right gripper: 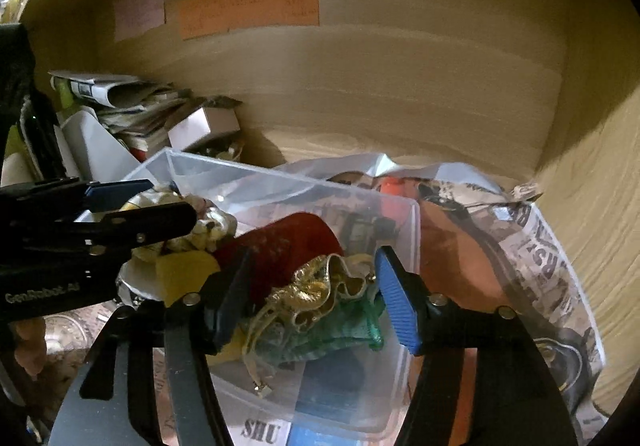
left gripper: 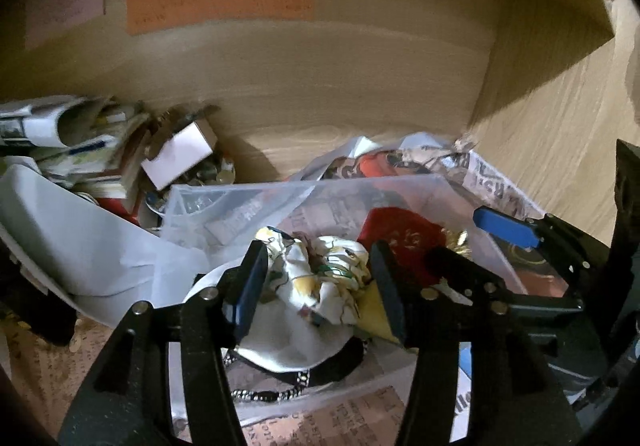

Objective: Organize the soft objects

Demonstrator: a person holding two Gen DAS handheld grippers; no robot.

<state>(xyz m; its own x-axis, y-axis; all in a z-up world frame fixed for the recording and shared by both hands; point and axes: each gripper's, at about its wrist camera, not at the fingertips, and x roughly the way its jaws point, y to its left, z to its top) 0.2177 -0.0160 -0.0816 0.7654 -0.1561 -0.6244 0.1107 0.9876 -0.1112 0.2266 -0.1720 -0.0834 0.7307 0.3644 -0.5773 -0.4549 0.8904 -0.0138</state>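
Note:
A clear plastic box (left gripper: 240, 201) (right gripper: 240, 173) stands on newspaper inside a wooden cupboard. It holds soft things. My left gripper (left gripper: 320, 286) has its jaws around a white patterned cloth pouch (left gripper: 324, 278), pads touching both sides. A red pouch (left gripper: 400, 234) (right gripper: 288, 242) lies beside it. My right gripper (right gripper: 316, 298) is open around a gold-trimmed green pouch (right gripper: 320, 310) with a drawstring; its blue pad (right gripper: 396, 306) stands apart from the fabric. The left gripper (right gripper: 132, 221) shows at left in the right wrist view.
Papers and a small white carton (left gripper: 176, 157) (right gripper: 200, 125) are piled at the back left. A white bin (left gripper: 60, 238) stands at left. Coloured notes (right gripper: 248, 1) are stuck on the cupboard's back wall. The wooden side wall (right gripper: 600, 205) is close on the right.

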